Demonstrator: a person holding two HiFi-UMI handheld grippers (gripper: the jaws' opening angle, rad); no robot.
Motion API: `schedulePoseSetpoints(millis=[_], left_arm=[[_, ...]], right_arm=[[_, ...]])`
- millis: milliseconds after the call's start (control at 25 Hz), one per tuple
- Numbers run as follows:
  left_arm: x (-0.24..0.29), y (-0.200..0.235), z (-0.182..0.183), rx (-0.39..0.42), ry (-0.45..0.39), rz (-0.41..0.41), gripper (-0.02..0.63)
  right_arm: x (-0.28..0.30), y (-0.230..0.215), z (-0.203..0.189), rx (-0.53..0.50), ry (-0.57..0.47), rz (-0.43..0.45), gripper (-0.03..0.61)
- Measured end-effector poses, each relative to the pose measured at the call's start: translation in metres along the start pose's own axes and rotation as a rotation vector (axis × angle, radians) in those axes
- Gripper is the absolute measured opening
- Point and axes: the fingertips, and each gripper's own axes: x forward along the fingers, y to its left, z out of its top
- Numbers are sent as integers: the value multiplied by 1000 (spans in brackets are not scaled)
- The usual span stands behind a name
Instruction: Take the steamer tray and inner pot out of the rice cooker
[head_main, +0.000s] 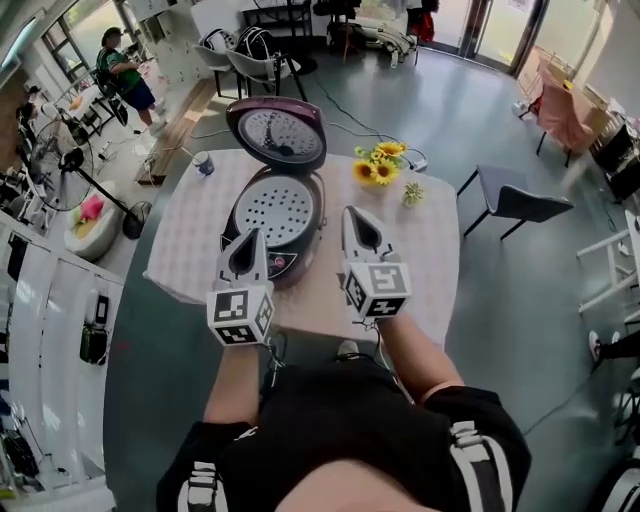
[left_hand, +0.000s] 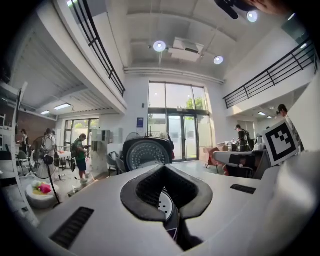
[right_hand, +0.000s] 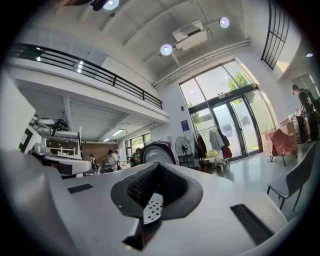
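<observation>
The dark purple rice cooker (head_main: 262, 252) stands on the table with its lid (head_main: 277, 132) swung up and back. The perforated silver steamer tray (head_main: 274, 205) sits in its mouth; the inner pot is hidden beneath it. My left gripper (head_main: 247, 243) is shut and empty, level, with its tip over the cooker's near left rim. My right gripper (head_main: 357, 222) is also shut and empty, just right of the cooker. In the left gripper view the tray (left_hand: 165, 203) and lid (left_hand: 146, 154) show past the shut left gripper (left_hand: 167, 187). In the right gripper view the tray (right_hand: 152, 208) shows past the right gripper (right_hand: 155, 187).
The table (head_main: 430, 250) has a pale cloth. Yellow flowers (head_main: 378, 165) lie at its far right and a small cup (head_main: 203, 162) at its far left. A grey chair (head_main: 520, 202) stands to the right, a floor fan (head_main: 55, 165) to the left. People stand far back left.
</observation>
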Motion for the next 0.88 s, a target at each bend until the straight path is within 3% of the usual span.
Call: schedulePoseSetpoints(millis=[480,600,880], left_arm=[[39,27,6,-19,-9,99,3],[45,39,4,-26,-14,102,3],[60,78,4,51,-1,67,3]], right_arm=[[51,-4,0,-11,21,98,1],[60,-2,1,-22,18,96,0],[89,8,3,-44,-4,24,0]])
